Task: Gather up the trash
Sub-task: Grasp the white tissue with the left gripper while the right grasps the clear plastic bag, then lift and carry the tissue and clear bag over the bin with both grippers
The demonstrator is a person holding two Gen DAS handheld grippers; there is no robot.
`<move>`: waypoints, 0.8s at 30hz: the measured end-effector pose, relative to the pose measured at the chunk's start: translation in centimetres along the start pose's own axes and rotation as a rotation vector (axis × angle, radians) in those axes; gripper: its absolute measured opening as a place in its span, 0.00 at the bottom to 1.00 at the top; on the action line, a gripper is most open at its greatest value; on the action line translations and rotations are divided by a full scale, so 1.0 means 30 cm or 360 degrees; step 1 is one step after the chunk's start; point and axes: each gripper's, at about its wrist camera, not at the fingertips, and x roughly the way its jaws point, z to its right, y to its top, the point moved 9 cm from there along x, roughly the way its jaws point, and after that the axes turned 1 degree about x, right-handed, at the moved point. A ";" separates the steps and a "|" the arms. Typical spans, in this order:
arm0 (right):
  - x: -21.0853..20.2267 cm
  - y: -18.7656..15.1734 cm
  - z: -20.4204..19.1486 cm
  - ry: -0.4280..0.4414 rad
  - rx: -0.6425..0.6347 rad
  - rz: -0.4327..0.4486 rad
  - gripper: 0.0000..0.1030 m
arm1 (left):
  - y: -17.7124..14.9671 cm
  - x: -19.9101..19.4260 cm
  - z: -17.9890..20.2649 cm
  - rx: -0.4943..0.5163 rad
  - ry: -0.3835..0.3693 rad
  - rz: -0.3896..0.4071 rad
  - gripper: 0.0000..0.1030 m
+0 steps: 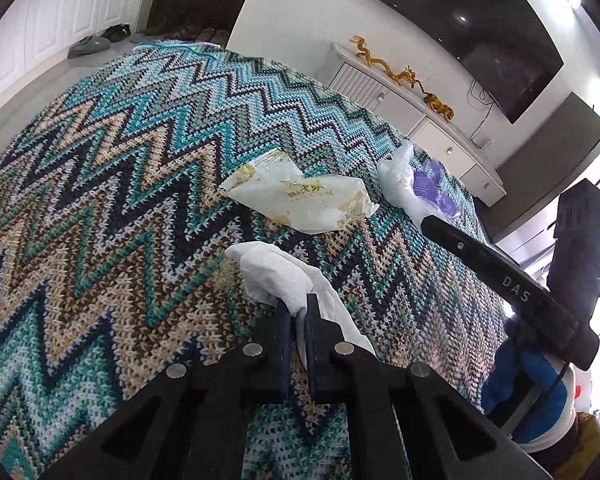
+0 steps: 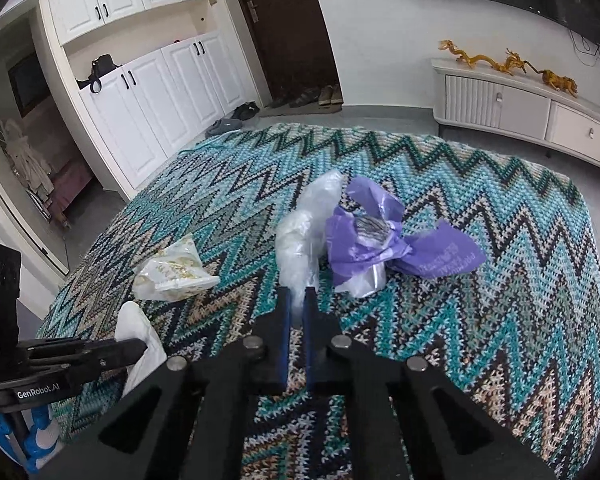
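Trash lies in four pieces on the zigzag crocheted blanket (image 2: 480,280), and I already have two of them between my fingers. My left gripper (image 1: 298,314) is closed on a crumpled white tissue (image 1: 274,276), which sits at the near side of the blanket; the jaws pinch its near edge and the rest bulges out in front of them. My right gripper (image 2: 298,304) is closed on a clear plastic bag (image 2: 300,240), and the thin plastic is squeezed between the two blue pads while the bag stands up beyond the tips. Just to the right of this bag, touching it, lies a purple plastic wrapper (image 2: 384,248) with something striped and shiny in its middle; I cannot tell what that is. To the left, apart from both grippers, a white packet with gold print (image 1: 300,200) rests flat on the blanket. In the left wrist view the right gripper enters from the right side toward the clear bag. On the far side I see a white low cabinet (image 2: 520,108) carrying golden dragon figures (image 2: 508,64), and white cupboards (image 2: 152,92) at the far left.
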 end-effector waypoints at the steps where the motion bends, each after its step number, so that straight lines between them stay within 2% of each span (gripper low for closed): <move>1: -0.018 0.001 -0.011 0.0013 -0.0013 0.0013 0.04 | -0.003 -0.017 0.002 0.0012 0.0010 0.0012 0.06; 11: -0.267 -0.046 -0.107 0.0122 -0.0119 0.0115 0.04 | -0.030 -0.192 0.071 0.0159 0.0083 0.0157 0.06; 17: -0.453 -0.093 -0.108 0.0108 -0.0146 0.0195 0.04 | -0.047 -0.290 0.131 0.0230 0.0066 0.0229 0.06; 24: -0.593 -0.150 -0.101 0.0043 -0.0150 0.0258 0.04 | -0.051 -0.379 0.254 0.0381 0.0079 0.0306 0.06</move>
